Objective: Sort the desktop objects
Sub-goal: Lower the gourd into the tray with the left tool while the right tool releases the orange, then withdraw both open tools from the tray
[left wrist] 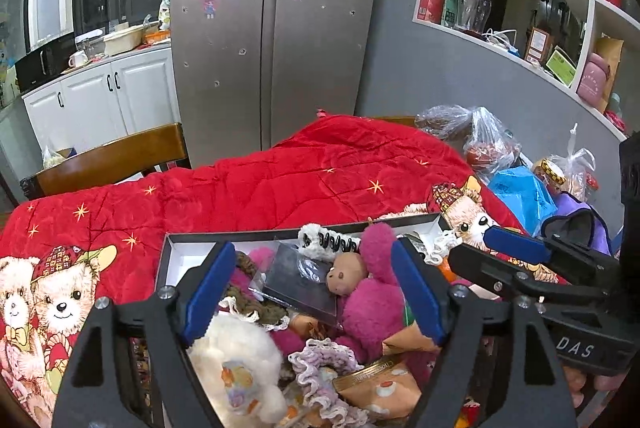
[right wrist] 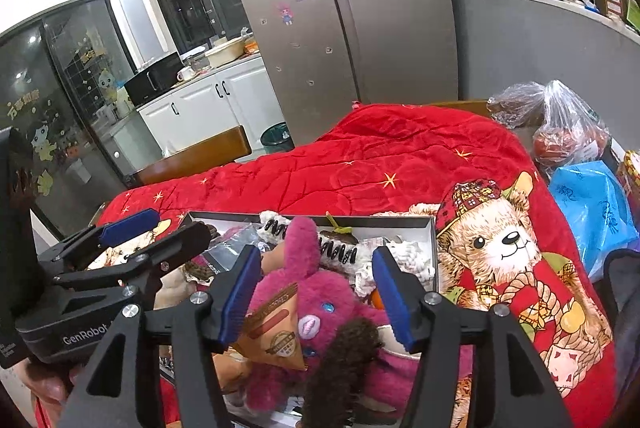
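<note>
Two hand-held grippers: both hovered over one crowded box, nothing clamped in either.
Left hand-held gripper (left wrist: 316,292): jaws stood wide apart above the pile; a white fluffy toy (left wrist: 236,360) lay just under its left pad, but the pads pressed on nothing.
Right hand-held gripper (right wrist: 316,292): jaws about half apart, straddling the pink plush toy (right wrist: 320,312) without visibly squeezing it; a paper cone packet (right wrist: 276,336) leaned against the toy beside the left pad.
Box (left wrist: 200,240): shallow, dark-rimmed with a white inside, set on the red quilt (left wrist: 280,171) that covered the desk, near edge of the scene.
Contents: the pink plush toy, a black-toothed hair claw (left wrist: 328,240) at the far wall, a clear flat pouch (left wrist: 300,280), crocheted lilac trim (left wrist: 320,368), all heaped together.
Done, as judged: most small things seemed already gathered into the box; the quilt around it lay free of loose items.
Left, as judged: the heap looked unordered, so arranging or settling pieces likely remained.
Right side: plastic bags (left wrist: 480,135) sat far right, apart from the box; whether they belonged to the sorting could not be told.
</note>
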`<state>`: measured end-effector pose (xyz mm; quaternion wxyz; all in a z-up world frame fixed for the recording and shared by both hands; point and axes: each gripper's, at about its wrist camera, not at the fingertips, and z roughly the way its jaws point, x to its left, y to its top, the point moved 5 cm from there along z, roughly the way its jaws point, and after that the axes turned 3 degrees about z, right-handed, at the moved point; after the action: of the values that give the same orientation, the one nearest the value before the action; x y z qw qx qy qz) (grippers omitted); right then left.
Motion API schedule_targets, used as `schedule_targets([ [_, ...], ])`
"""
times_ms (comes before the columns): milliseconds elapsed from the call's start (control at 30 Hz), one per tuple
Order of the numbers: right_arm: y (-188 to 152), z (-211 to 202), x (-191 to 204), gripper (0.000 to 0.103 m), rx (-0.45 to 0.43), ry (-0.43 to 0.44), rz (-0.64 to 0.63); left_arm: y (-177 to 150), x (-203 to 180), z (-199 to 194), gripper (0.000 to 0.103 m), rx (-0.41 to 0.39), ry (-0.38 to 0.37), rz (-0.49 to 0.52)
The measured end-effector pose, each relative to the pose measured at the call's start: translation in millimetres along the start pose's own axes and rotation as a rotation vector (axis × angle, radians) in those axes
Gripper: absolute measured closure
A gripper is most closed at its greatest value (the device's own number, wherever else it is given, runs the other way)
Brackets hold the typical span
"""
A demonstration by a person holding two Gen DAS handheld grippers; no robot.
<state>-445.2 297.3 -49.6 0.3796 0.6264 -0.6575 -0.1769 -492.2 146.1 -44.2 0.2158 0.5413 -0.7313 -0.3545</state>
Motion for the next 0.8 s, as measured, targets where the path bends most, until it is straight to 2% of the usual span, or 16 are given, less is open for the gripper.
schedule_targets([
  [267, 0, -2, 4, 0.04, -0.011, -0.027, -0.017, 0, 0, -1, 0.021, -0.005, 0.035, 0.018],
  [400, 2, -6, 4, 0.023, -0.03, -0.028, -0.025, 2, 3, -2, 0.017, -0.004, 0.036, 0.005],
  [567, 7, -17, 7, 0.02, -0.059, -0.026, -0.028, 4, 0, -10, 0.015, -0.021, 0.047, 0.026],
  [733, 13, -32, 10, 0.014, -0.11, -0.048, -0.065, 11, -3, -30, 0.006, -0.069, 0.067, 0.032],
  [800, 17, -46, 17, 0.002, -0.173, -0.092, -0.112, 15, -3, -44, 0.006, -0.075, 0.073, 0.02],
])
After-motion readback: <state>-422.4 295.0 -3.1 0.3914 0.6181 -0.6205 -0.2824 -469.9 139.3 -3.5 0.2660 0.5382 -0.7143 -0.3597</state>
